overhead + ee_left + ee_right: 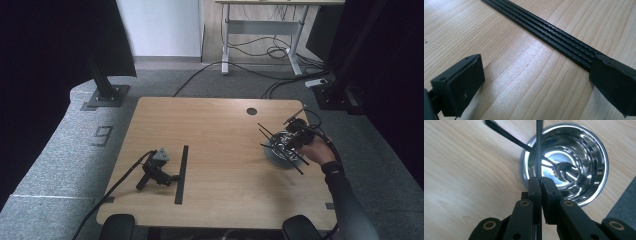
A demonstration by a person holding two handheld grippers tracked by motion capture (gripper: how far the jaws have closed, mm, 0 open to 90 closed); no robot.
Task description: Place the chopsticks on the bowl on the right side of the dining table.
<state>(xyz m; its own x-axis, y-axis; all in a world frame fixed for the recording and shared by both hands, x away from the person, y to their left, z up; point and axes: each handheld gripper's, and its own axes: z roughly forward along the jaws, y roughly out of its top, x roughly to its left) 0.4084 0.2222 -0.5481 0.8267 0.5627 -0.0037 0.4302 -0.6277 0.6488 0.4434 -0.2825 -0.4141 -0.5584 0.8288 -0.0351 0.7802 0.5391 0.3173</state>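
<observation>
My left gripper (171, 177) lies on the wooden table (220, 130) with no hand on it. Its jaws stand wide open (539, 87) over bare wood. A long black ribbed strip (181, 172) lies flat just beyond them, and in the left gripper view this strip (549, 32) runs behind the right-hand jaw. At the table's right a hand holds my right gripper (292, 140) above a shiny steel bowl (276, 152). Its jaws (541, 182) are shut on a thin black strip (539, 150) seen edge-on. Another black stick (509, 137) leans into the bowl (596, 150).
A round cable hole (251, 111) sits near the table's far edge. Grey carpet surrounds the table, with cables (260, 75) and a desk frame (260, 30) behind. Two dark pads (116, 226) flank the near edge. The bowl stands close to the table's right edge.
</observation>
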